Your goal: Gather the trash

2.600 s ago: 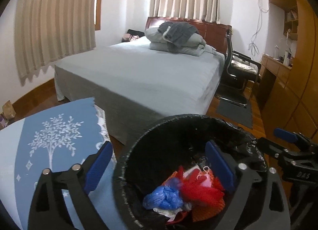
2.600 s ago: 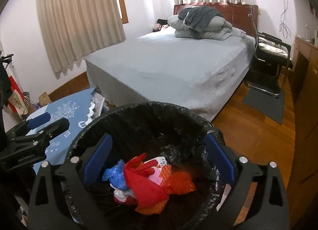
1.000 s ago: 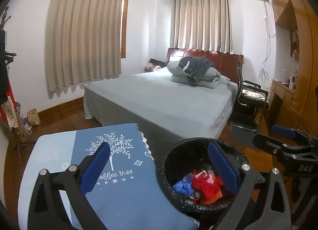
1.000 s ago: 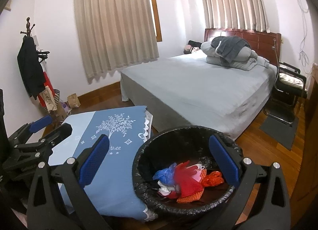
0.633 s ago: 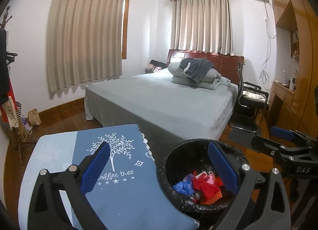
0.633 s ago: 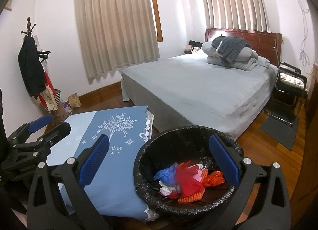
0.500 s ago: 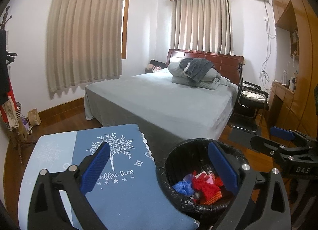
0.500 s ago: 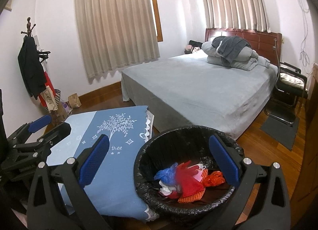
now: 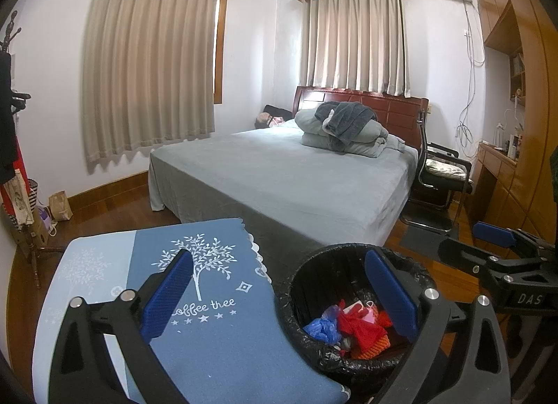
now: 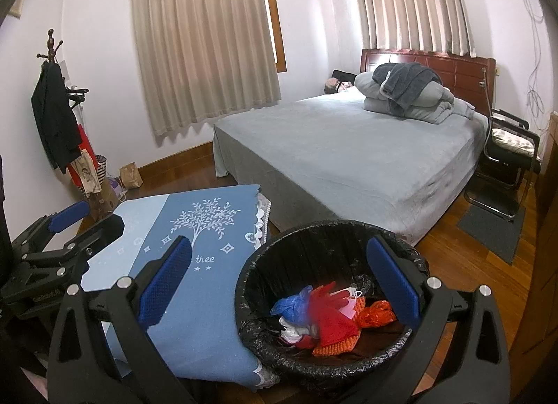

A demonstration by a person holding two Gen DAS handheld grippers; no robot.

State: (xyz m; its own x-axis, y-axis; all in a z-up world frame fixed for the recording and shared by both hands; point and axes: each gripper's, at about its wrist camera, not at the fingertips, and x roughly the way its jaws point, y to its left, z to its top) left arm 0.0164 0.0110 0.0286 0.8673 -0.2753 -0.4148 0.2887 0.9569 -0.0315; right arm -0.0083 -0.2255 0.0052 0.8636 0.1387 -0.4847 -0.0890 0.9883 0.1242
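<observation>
A black trash bin (image 9: pixel 307 278) lined with a black bag stands on the floor beside a table; it also shows in the right wrist view (image 10: pixel 265 257). Inside lie red, blue, orange and white trash pieces (image 9: pixel 348 327) (image 10: pixel 324 313). My left gripper (image 9: pixel 279 294) is open and empty, held above the table edge and the bin. My right gripper (image 10: pixel 279 280) is open and empty, above the same spot. Each gripper shows in the other's view, the right one (image 9: pixel 502 257) at the right, the left one (image 10: pixel 59 233) at the left.
A table with a blue tree-print cloth (image 9: pixel 209 299) (image 10: pixel 195 236) sits left of the bin. A grey bed (image 9: pixel 296 174) with folded bedding is behind. A chair (image 9: pixel 439 184), wooden cabinets (image 9: pixel 516 160) and a coat rack (image 10: pixel 59 114) line the room's sides.
Since 2.6 s ago both grippers have pulled back and up from the bin, so it looks smaller and the table shows. In the last second almost nothing moved.
</observation>
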